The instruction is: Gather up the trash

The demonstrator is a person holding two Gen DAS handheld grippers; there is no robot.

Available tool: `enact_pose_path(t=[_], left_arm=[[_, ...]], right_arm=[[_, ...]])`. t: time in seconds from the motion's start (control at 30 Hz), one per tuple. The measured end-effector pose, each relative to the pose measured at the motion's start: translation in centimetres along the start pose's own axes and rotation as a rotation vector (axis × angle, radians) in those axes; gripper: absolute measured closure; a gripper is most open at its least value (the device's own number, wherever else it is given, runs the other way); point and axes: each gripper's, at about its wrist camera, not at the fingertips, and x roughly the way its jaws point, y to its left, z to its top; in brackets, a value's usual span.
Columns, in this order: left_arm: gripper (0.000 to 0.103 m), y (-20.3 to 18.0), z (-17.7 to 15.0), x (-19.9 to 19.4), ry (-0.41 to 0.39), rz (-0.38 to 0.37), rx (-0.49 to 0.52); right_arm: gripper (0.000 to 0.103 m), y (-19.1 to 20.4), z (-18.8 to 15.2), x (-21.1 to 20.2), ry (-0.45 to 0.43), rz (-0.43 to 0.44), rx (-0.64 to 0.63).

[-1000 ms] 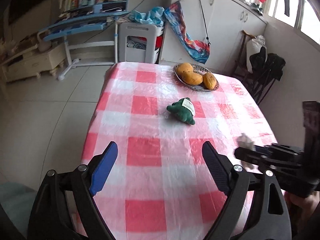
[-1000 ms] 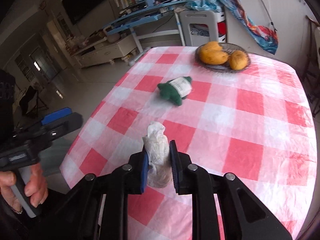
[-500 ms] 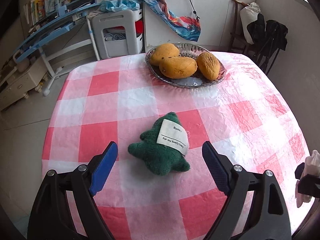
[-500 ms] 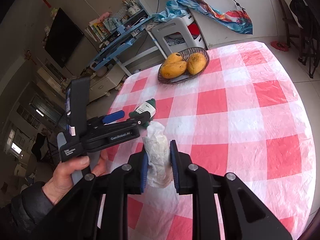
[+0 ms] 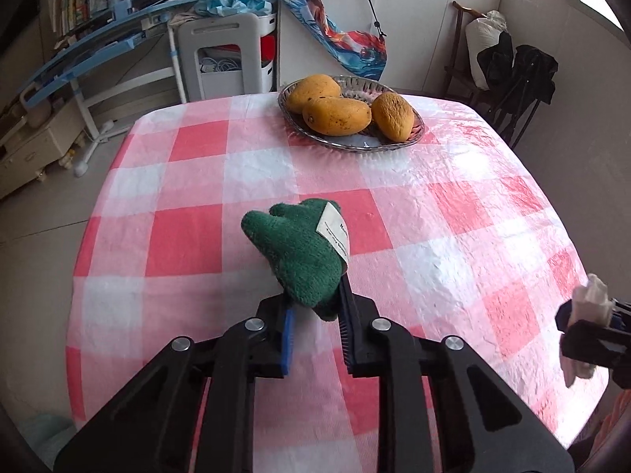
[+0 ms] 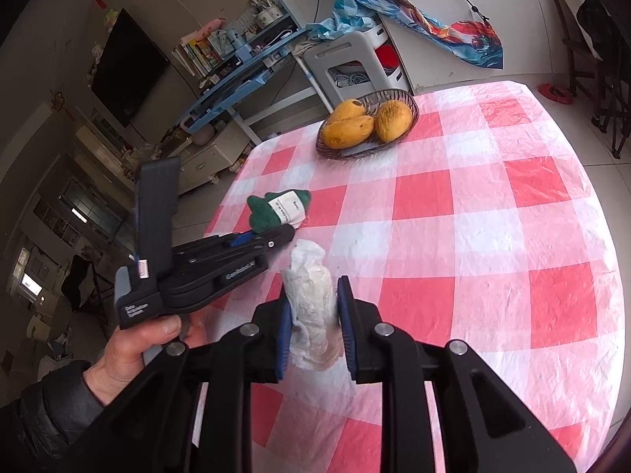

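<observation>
As the left tongs (image 5: 313,325) were closing on the near end of a green knitted plush toy (image 5: 297,254), the toy sat pinched between the two pads, its white paper tag (image 5: 333,232) turned toward the right pad and its far end lying on the checked desk (image 5: 453,216) just ahead. Soft and light, the toy looked likely to squash under pressure, so a hold across its thick middle, clear of the loose tag, would probably serve better than the tip. Off to the side, the right tongs (image 6: 313,315) were easing open slightly but gripped a crumpled white tissue (image 6: 311,303) upright between the pads. Nearly weightless and easily torn, the tissue seemed to need only a gentle squeeze around its bulk. Beyond both tongs, a bowl of mangoes (image 5: 349,112) stood at the desk's far end.
</observation>
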Motion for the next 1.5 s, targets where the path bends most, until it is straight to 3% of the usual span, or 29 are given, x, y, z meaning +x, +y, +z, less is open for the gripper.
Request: enact_pose_path(t=[0.13, 0.27, 0.4, 0.57, 0.67, 0.7, 0.73, 0.87, 0.93, 0.97, 1.1, 1.3, 1.5], left_arm=[[0.085, 0.7, -2.8, -4.5, -0.02, 0.007, -0.016], [0.085, 1.9, -6.6, -9.1, -0.031, 0.021, -0.047], [0.085, 3.3, -12.1, -13.2, -0.012, 0.018, -0.117], [0.085, 2.8, -18.7, -16.0, 0.048, 0.012, -0.144], [0.085, 1.8, -22.3, -17.4, 0.093, 0.009, -0.157], [0.085, 1.4, -23.4, -17.6, 0.11, 0.008, -0.164], [0.085, 1.1, -24.6, -17.8, 0.131, 0.006, -0.166], [0.084, -1.1, -28.7, -17.7, 0.246, -0.016, -0.134], [0.078, -1.9, -29.6, -18.1, 0.245, -0.004, -0.109], [0.069, -2.2, -29.6, -18.5, 0.229, 0.006, -0.091], [0.023, -2.4, -28.7, -22.4, 0.026, 0.069, -0.059], [0.009, -2.0, -26.5, -27.6, -0.178, 0.135, -0.042], [0.008, -1.0, -24.8, -31.6, -0.326, 0.204, -0.03]], right_arm=[[0.079, 1.0, -1.6, -0.6, 0.007, 0.015, -0.01], [0.079, 3.0, -5.5, -1.0, 0.037, 0.071, -0.007], [0.079, 6.5, -12.0, -0.9, 0.137, 0.12, -0.043], [0.079, 9.6, -19.2, -0.5, 0.291, 0.106, -0.104], [0.072, 10.3, -21.6, -0.5, 0.347, 0.044, -0.134], [0.062, 10.1, -22.0, -0.7, 0.345, 0.019, -0.129], [0.051, 9.8, -22.0, -1.2, 0.324, -0.007, -0.111], [0.041, 8.0, -20.5, -4.1, 0.164, -0.043, -0.01], [0.034, 7.6, -19.8, -5.8, 0.056, -0.048, 0.016], [0.032, 7.6, -19.6, -6.5, 0.011, -0.06, 0.015], [0.018, 9.3, -19.3, -9.5, -0.15, -0.152, -0.07], [0.012, 11.8, -19.6, -12.7, -0.33, -0.244, -0.197], [0.01, 13.6, -20.3, -14.5, -0.412, -0.272, -0.283]])
